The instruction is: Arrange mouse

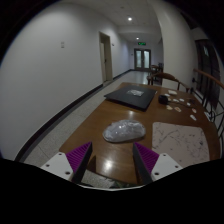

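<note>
At the bottom centre of the frame the gripper [108, 160] hangs above the near end of a brown wooden table [100, 118]. Its two fingers stand well apart with nothing between them, so it is open and holds nothing; the purple pads [80, 157] show on the inner faces, one at lower left and one at lower right.

Just ahead of the fingers, near the middle of the frame, lies the mouse [123, 130]. It looks like a rounded, pale grey lump with a mottled or glossy surface, as if wrapped in clear plastic; its buttons and any cable cannot be made out. It rests directly on the table top, apart from both fingers.

To the right of the mouse, a white sheet of paper [180, 140] lies flat, covered in faint print or drawing too small to read. Beyond the mouse, toward the upper centre, a dark closed laptop [132, 96] lies flat on the table. Small white items [178, 104] are scattered at upper right; what they are is unclear. No container can be told on the table.

Farther back, a corridor with white walls runs to a door [106, 58] and a glazed exit [143, 59].
</note>
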### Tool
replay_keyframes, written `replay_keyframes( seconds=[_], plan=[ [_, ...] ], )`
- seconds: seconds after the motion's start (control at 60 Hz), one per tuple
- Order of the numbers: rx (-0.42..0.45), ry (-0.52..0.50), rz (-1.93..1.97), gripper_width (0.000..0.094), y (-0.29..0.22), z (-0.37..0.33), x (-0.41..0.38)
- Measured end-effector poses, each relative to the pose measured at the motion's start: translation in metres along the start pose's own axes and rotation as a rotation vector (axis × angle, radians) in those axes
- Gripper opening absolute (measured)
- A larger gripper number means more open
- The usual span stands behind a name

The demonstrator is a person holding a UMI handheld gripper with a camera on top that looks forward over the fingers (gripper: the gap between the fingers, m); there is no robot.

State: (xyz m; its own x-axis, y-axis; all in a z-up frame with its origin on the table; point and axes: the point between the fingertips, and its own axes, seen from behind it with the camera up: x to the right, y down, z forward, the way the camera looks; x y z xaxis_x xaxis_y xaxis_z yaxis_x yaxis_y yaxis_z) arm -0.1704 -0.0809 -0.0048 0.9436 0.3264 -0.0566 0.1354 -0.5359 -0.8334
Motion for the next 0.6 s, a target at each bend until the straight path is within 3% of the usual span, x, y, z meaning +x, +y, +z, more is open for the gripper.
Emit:
replay_keyframes(
  seconds=[0.083, 0.45, 0.533, 0.6],
  plan=[
    [-0.067, 0.026, 0.031, 0.0835, 0.009, 0.015, 0.009],
    [-0.102, 0.122, 0.027, 0.0816, -0.017, 0.067, 0.032],
    [-0.093, 0.117, 0.046, 0.0485, -0.019, 0.065, 0.039],
    [-0.103, 0.093, 0.016, 0.0413, -0.018, 0.063, 0.031]
  ],
)
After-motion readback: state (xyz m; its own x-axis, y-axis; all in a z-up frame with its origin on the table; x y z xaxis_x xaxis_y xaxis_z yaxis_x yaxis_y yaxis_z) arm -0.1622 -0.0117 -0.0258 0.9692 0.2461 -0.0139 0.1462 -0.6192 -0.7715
